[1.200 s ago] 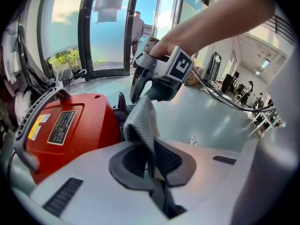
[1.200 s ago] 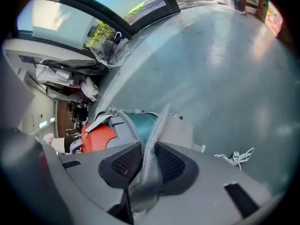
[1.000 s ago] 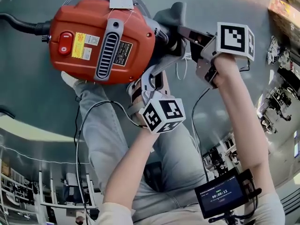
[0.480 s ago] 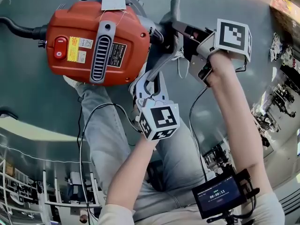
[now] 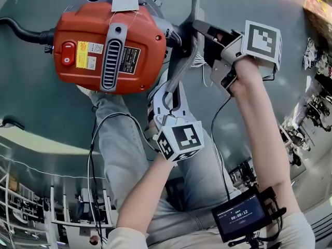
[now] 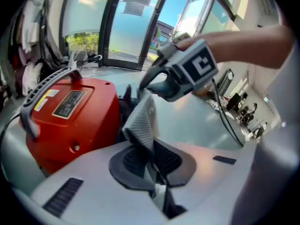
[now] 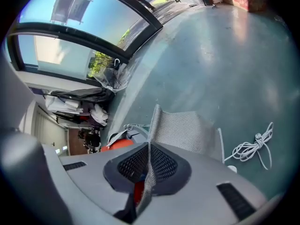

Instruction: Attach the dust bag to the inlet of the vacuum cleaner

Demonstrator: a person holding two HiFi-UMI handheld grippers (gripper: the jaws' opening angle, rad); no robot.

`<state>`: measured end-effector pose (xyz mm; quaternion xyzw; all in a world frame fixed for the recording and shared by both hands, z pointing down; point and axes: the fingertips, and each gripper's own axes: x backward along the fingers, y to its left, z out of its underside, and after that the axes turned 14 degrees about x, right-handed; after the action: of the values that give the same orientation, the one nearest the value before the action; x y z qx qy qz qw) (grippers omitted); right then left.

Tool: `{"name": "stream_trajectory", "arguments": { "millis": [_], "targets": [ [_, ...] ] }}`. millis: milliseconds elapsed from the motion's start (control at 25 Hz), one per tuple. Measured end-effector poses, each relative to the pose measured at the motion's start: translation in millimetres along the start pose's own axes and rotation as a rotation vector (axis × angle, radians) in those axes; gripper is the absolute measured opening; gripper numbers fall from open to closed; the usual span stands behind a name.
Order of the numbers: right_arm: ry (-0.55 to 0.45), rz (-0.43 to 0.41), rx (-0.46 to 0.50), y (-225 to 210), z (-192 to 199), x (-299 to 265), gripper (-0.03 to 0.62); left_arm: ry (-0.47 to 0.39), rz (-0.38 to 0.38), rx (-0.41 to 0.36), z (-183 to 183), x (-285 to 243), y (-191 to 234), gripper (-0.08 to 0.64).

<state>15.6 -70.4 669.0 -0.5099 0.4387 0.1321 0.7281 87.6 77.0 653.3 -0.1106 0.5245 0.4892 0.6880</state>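
The dust bag (image 6: 142, 121) was clamped in the left claw (image 6: 152, 168) and the right claw (image 7: 148, 168), whose jaws had just been closing on it, beside the red vacuum cleaner (image 5: 109, 45).

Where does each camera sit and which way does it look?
Head view: on the head, facing down at the vacuum cleaner, both forearms.
Left gripper view: on left tool, along jaws shut on dust bag; right tool shows.
Right gripper view: on right tool, along jaws just closing on dust bag.
All three share the dust bag.

The vacuum cleaner (image 5: 148, 30) is red, the mesh dust bag (image 7: 187, 130) grey
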Motion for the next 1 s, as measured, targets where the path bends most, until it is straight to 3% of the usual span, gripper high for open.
{"name": "stream_trajectory", "arguments": {
  "millis": [120,280,520,720,800,880,1000],
  "targets": [
    [-0.021,-0.005,0.019,-2.1,-16.3,-21.4,0.025,-0.061,-0.033,-0.088,-26.8,10.1,5.3,0.014],
    [-0.019,0.016,0.026,-10.3,-17.0,-39.9,0.025,-0.130,-0.078,-0.031,-74.3,24.7,34.4,0.014],
    [-0.016,-0.014,0.091,17.1,-18.8,-24.6,0.025,-0.002,-0.036,-0.051,-22.2,3.7,24.7,0.014],
    [-0.017,-0.002,0.113,-3.8,-18.6,-41.8,0.025,-0.039,-0.040,0.046,-54.1,18.4,35.1,0.014],
    [-0.018,-0.049,0.136,7.6,-20.6,-37.7,0.026,-0.006,-0.007,0.109,-49.3,12.7,39.9,0.015],
    [-0.038,-0.166,0.073,21.5,-22.6,-26.1,0.032,0.035,0.054,0.147,-36.5,7.3,39.4,0.015],
    [-0.091,-0.299,0.010,30.7,-20.5,0.1,0.034,0.033,0.108,0.126,-27.2,11.3,37.3,0.017]
  ]
}}
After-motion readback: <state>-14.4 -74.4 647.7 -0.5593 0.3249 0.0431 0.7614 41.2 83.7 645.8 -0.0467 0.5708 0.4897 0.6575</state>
